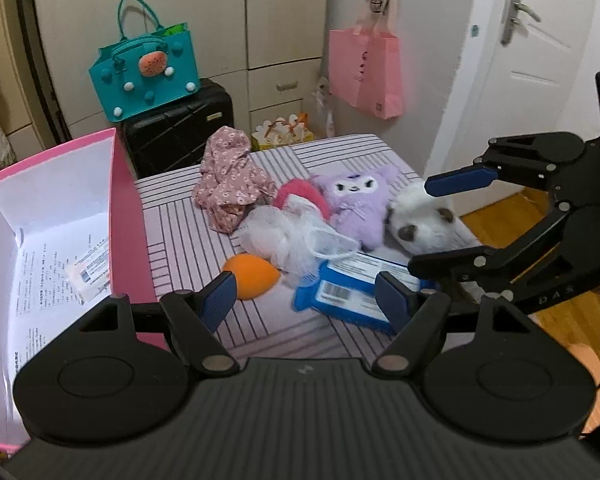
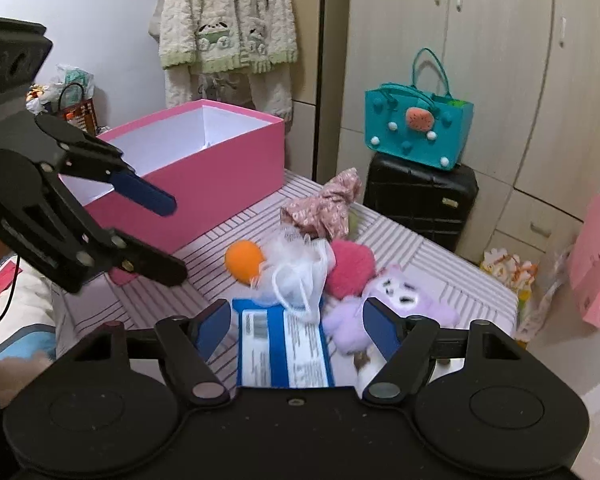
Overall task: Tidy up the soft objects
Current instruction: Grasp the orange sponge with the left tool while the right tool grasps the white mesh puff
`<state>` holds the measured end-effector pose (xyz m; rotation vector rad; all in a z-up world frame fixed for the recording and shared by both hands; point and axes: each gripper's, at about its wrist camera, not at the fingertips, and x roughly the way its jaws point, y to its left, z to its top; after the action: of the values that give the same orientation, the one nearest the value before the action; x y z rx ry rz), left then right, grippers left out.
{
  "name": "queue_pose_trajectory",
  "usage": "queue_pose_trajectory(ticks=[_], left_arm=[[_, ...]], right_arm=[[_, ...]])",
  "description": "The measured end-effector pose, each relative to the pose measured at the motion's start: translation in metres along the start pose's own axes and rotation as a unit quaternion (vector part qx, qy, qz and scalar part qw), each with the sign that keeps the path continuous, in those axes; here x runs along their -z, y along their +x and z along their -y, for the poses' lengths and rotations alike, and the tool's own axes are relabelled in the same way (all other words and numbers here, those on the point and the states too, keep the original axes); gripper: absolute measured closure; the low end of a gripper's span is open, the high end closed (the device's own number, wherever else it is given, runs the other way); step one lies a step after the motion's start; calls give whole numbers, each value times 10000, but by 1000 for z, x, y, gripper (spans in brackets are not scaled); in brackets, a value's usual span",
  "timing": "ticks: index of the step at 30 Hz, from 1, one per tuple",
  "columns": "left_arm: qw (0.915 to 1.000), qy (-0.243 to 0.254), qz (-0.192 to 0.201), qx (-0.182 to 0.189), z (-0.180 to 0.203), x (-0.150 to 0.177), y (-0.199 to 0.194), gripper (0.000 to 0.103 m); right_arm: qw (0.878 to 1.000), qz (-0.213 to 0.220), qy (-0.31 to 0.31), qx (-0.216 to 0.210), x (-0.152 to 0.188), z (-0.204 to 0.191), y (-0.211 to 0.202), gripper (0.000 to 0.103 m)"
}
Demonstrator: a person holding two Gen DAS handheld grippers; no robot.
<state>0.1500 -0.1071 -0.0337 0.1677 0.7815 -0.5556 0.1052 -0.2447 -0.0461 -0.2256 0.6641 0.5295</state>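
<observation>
From my left wrist camera, going from left to right, I see first the pink box [image 1: 60,208] standing open at the left edge of the striped bed cover [image 1: 180,232], with only a small white packet inside. My left gripper [image 1: 306,296] has its jaws apart and holds nothing. Just in front of it lies the orange sponge [image 1: 250,274], which I judge very light and springy, so a gentle squeeze across its middle should be enough. Next to it is the white mesh puff [image 1: 296,240], airy and loose; I would take it by its cord loop or deep in the bunch, because the net can slip. The blue wipes pack [image 1: 352,292] is soft but flat and probably slippery, better pinched at one short edge. Behind are the floral cloth [image 1: 228,180], the pink fluffy thing [image 1: 300,194] and the purple plush [image 1: 356,204], all easy to grip by the body. At the right, my right gripper [image 1: 432,224] is open too, empty, hanging over the white plush [image 1: 420,220].
</observation>
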Motion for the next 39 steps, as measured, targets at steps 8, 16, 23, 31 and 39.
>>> queue_pose_trajectory(ticks=[8,16,23,31,39], left_arm=[[9988,-37,3,-493,-9,-3,35,42],[9975,-75,-183,-684,-16,5,65,49],[9960,-175,-40,-870,-18,12,84,49],[9946,-190,48,-1024,-17,14,98,49],[9939,17,180,-1086,-18,20,103,56]], right_arm=[[9994,-53,-309,-136,-11,1,38,26],[9992,-219,77,-317,-28,16,69,55],[9977,-380,263,-503,-34,17,102,54],[9960,-587,399,-543,-25,24,120,49],[9892,-852,861,-820,-15,37,133,65]])
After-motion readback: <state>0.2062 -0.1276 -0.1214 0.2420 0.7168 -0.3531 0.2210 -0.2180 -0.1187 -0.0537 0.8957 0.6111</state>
